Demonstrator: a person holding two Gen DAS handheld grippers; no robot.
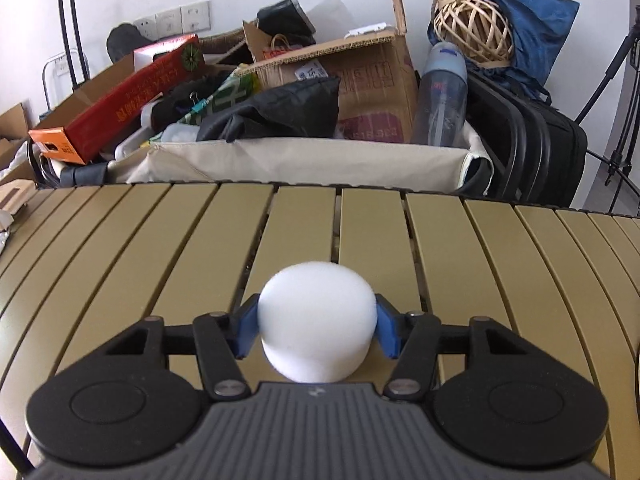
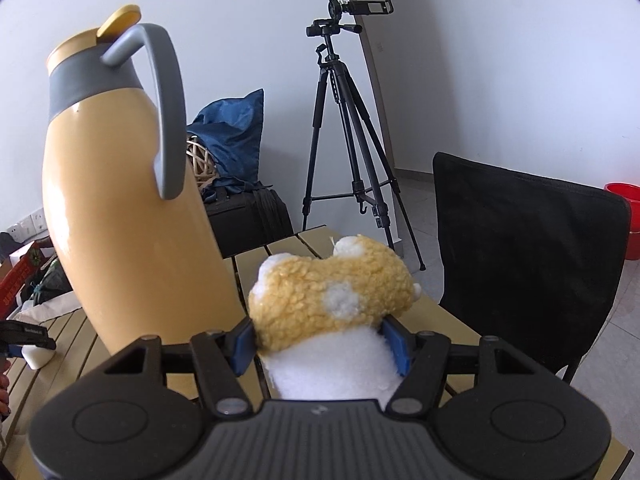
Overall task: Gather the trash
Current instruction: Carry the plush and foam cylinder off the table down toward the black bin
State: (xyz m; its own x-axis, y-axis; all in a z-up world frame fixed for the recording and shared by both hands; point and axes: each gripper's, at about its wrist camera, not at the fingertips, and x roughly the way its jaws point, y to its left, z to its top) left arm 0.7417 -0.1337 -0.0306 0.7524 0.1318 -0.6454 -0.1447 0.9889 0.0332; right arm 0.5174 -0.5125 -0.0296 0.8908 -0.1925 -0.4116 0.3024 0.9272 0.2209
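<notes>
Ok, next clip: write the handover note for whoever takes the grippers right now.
Left gripper: shut on the white foam puck, low over the slatted table.
Right gripper: shut on the yellow-and-white plush, beside the yellow jug near the table's far corner.
Done: both items are gripped.
Left: neither is binned yet. No trash bin shows in either view; the fabric crate behind the table holds boxes and bags, but I cannot tell if it is the drop spot. Find the bin, then release each item in it.
</notes>
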